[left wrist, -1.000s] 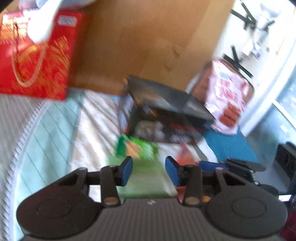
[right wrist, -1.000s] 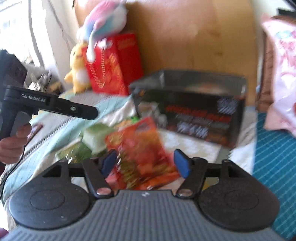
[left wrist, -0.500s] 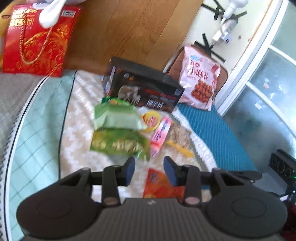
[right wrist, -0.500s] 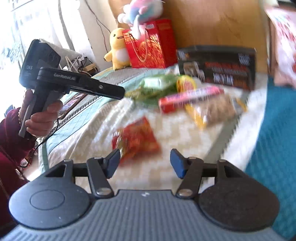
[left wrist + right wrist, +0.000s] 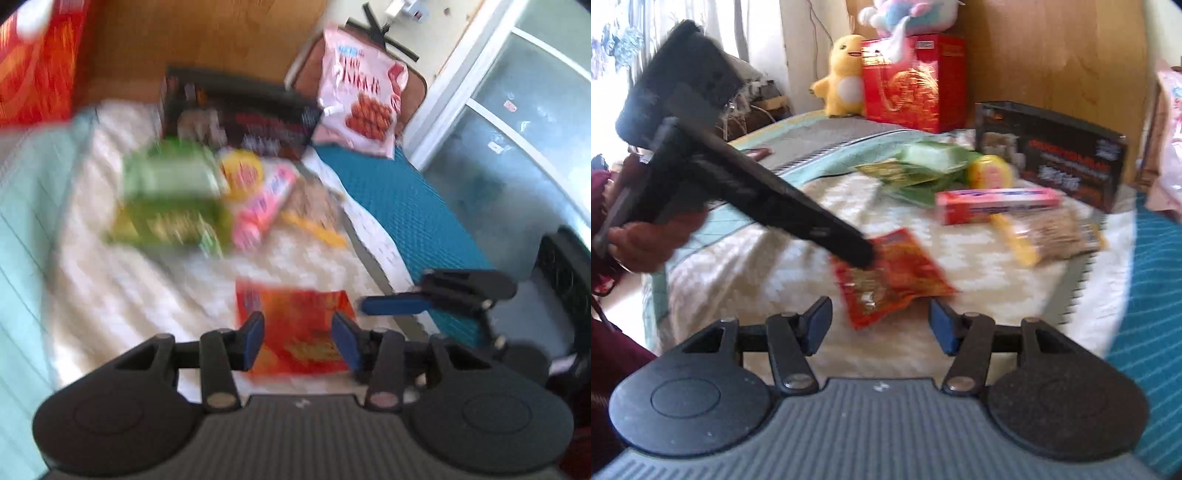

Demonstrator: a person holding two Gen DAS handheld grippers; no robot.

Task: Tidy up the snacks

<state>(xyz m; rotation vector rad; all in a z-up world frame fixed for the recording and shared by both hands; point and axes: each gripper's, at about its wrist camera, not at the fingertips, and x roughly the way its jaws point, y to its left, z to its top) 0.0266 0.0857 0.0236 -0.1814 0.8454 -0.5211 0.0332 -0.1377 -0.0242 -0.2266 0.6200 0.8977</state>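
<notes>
Honestly, the red snack packet lies flat on the bed, well short of the black box, with the left tool gaping over it and just opening, right tool apart and empty, so a shallow pinch could just skid it.

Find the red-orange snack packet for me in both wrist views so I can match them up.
Left wrist: the red-orange snack packet lies low in the middle, just ahead of the left gripper, whose jaws stand apart.
Right wrist: the packet lies at centre, the left gripper's tip over its far corner.
Shared landmark: the black box at the back.
</notes>
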